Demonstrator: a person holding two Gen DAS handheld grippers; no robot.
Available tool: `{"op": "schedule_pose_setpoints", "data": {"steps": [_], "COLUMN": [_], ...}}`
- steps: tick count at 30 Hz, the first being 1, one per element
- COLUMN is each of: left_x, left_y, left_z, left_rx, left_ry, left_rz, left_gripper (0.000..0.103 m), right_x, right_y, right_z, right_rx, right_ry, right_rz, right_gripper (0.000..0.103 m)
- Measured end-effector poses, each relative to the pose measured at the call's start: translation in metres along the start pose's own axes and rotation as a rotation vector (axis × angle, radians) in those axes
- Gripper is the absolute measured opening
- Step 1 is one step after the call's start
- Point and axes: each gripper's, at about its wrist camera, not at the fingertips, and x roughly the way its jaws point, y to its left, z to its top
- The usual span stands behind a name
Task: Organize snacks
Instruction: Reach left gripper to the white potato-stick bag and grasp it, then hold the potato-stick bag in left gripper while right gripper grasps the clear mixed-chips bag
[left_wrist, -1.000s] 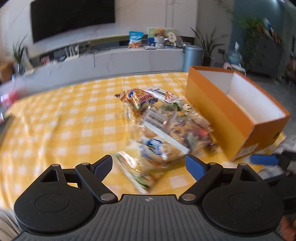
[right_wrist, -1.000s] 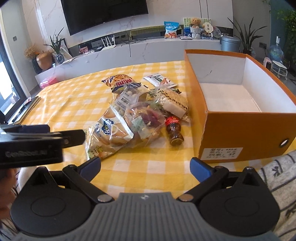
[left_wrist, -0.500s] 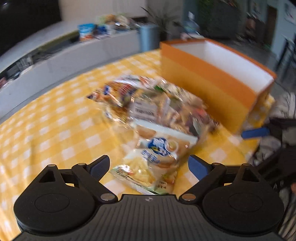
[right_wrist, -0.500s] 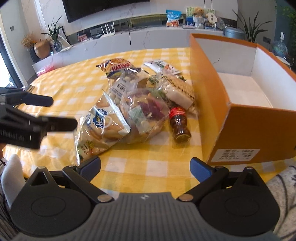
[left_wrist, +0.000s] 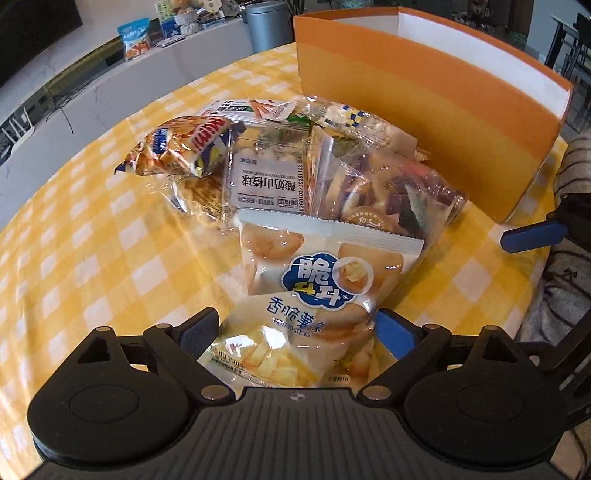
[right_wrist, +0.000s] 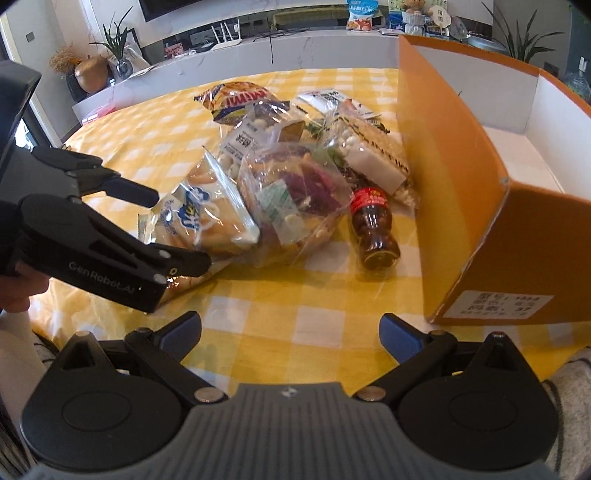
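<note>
- The potato-stick bag (left_wrist: 314, 295) is lying at the near edge of the snack pile (right_wrist: 295, 177), the end of the pile farthest from the orange box (right_wrist: 461, 206), with its sealed top overlapping the packets behind it; that makes it the easiest one to peel off first.
- The left gripper (left_wrist: 297, 328) is straddling the bag's lower end, fingers spread wide on either side of it and not yet pinching; from the right wrist view its fingers are reaching along the bag's two edges, so a close here would likely catch the crinkly film.
- I judge this as the approach to a first pick: the bag is not lifted, and the box is standing empty.
- The right gripper (right_wrist: 291, 328) is hovering over bare cloth (right_wrist: 258, 295) in front of the box's labelled end, fingers wide apart and holding nothing, seemingly waiting so it does not crowd the left one.
- The small cola bottle (right_wrist: 373, 225) is lying on its side just beside the box's long wall, between that wall and a clear mixed-snack bag (right_wrist: 291, 199).
- The box is sitting open-topped next to the pile, well placed for short transfers.
- The bag is slippery and puffy; it may slide or drag its neighbours when pulled.
</note>
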Motion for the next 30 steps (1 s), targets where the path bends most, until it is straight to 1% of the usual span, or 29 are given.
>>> {"op": "schedule_pose_setpoints", "data": {"steps": [3, 7, 8, 13, 15, 17, 19, 21, 26, 30], "left_x": [0.004, 0.013, 0.016, 0.02, 0.019, 0.017, 0.013, 0.01, 0.004, -0.001], "left_y": [-0.004, -0.005, -0.004, 0.013, 0.015, 0.016, 0.017, 0.024, 0.052, 0.059], "left_z": [0.003, 0.007, 0.008, 0.008, 0.007, 0.006, 0.004, 0.001, -0.008, -0.015], "left_rx": [0.024, 0.034, 0.029, -0.057, -0.067, -0.067, -0.081, -0.121, -0.281, -0.346], "left_ry": [0.005, 0.045, 0.056, 0.069, 0.063, 0.054, 0.047, 0.034, -0.003, -0.005], "left_rz": [0.004, 0.004, 0.003, -0.079, -0.079, -0.07, -0.046, -0.038, -0.07, -0.063], "left_gripper": [0.103, 0.103, 0.103, 0.103, 0.103, 0.099, 0.094, 0.093, 0.09, 0.089], "right_x": [0.001, 0.002, 0.002, 0.002, 0.002, -0.001, -0.004, -0.009, -0.019, -0.027], "right_y": [-0.002, -0.002, -0.001, 0.0, 0.0, 0.0, 0.003, 0.007, 0.022, 0.039], "right_z": [-0.002, -0.002, -0.003, -0.006, -0.006, -0.005, -0.004, -0.004, -0.001, 0.008], "right_rx": [0.008, 0.002, -0.002, -0.01, 0.0, 0.0, -0.012, -0.021, -0.049, -0.123], "right_ry": [0.004, 0.007, 0.006, 0.009, 0.014, 0.008, 0.001, -0.014, -0.042, -0.079], "right_rz": [0.013, 0.015, 0.015, 0.002, 0.0, -0.01, -0.032, -0.057, -0.074, -0.08], "right_gripper": [0.1, 0.1, 0.1, 0.1, 0.1, 0.1, 0.1, 0.1, 0.1, 0.1]}}
